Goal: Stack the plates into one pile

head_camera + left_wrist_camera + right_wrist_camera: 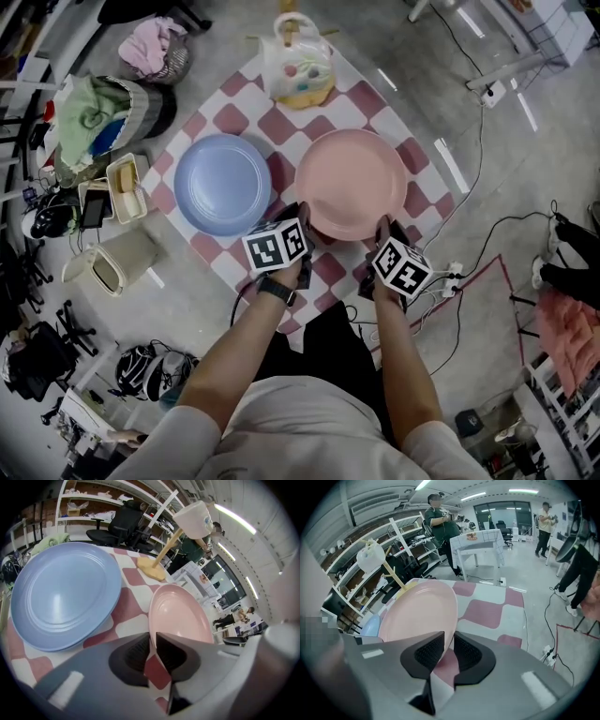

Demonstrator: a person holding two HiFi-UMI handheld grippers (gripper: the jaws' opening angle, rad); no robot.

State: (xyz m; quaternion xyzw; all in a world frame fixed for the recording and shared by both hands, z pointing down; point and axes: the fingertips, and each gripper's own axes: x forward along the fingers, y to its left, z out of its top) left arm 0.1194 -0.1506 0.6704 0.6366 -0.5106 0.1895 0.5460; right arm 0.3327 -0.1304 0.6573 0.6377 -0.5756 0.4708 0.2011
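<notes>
A pink plate (352, 183) lies on the right of a red-and-white checked cloth (281, 125), and a blue plate (221, 183) lies beside it on the left. Both grippers are at the pink plate's near rim. My left gripper (302, 217) holds the near-left rim; in the left gripper view the rim of the pink plate (180, 616) runs between that gripper's (152, 644) pads. My right gripper (382, 228) holds the near-right rim, and the pink plate (419, 613) is pinched in the right gripper (449, 646). The blue plate (63, 595) is untouched.
A white object on a wooden stand (298, 61) sits at the cloth's far corner. Bags, bins and boxes (103, 117) crowd the floor at left. Cables and a power strip (452, 277) lie at right. People (440, 517) stand in the background.
</notes>
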